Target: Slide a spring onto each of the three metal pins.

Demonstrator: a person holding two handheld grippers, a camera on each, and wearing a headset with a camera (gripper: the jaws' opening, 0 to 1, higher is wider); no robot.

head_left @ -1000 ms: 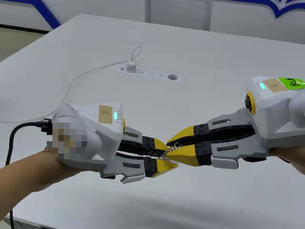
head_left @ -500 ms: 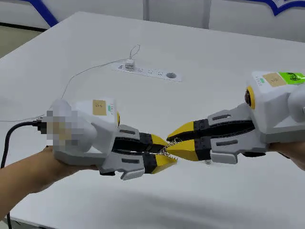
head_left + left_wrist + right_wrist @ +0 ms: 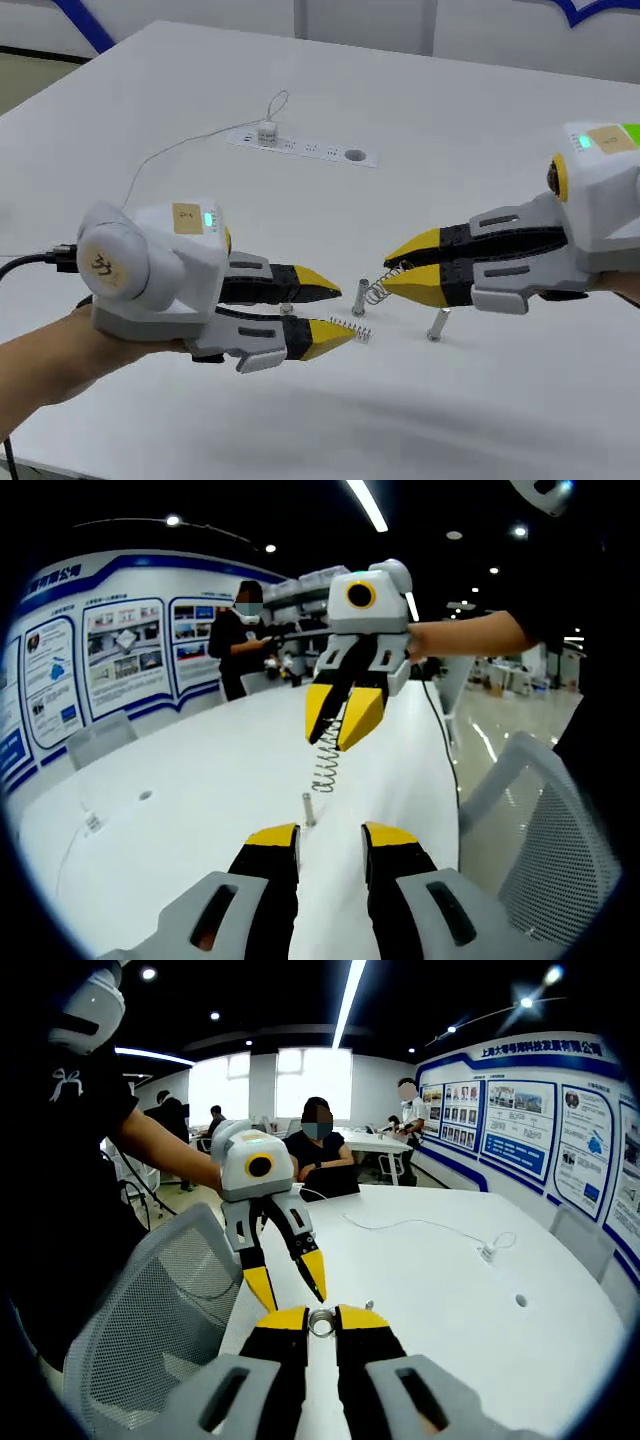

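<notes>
Head view: R claw (image 3: 392, 277) w/ yellow tips pinches one end of a small coiled metal spring (image 3: 377, 292), which hangs down just beside a short upright metal pin (image 3: 360, 297) on the white desk (image 3: 450, 130). L claw (image 3: 345, 313) is spread, nothing btwn its jaws; a second coiled spring (image 3: 349, 328) lies on the desk by its lower tip, and another metal pin (image 3: 438, 323) sits near the R claw.
</notes>
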